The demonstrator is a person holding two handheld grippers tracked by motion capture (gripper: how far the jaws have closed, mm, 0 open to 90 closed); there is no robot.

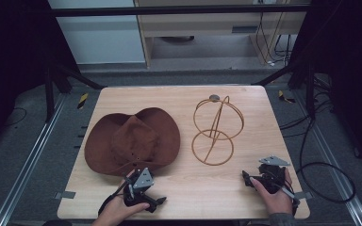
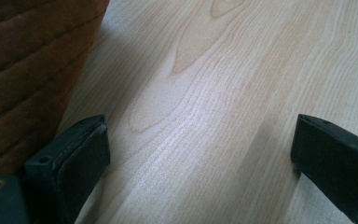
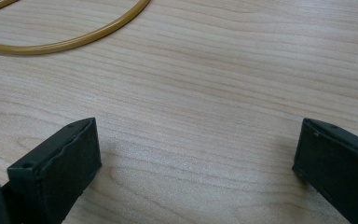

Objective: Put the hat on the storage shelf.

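Observation:
A brown wide-brimmed hat point(image 1: 132, 140) lies on the left half of the wooden table point(image 1: 179, 188). To its right stands a gold wire hat stand point(image 1: 215, 128) with a ring base. My left gripper point(image 1: 143, 190) rests on the table just in front of the hat's brim, held by a hand. In the left gripper view its jaws stand wide apart over bare wood, with the hat's brim point(image 2: 23, 70) beside the left jaw. My right gripper point(image 1: 257, 180) lies near the front right edge, open, and the stand's ring base point(image 3: 74, 37) shows ahead of it.
Dark frame legs point(image 1: 61, 75) and cables point(image 1: 325, 165) surround the table on the grey floor. A small metal bracket point(image 1: 65, 194) sits at the table's front left corner. Bare wood lies between the two grippers.

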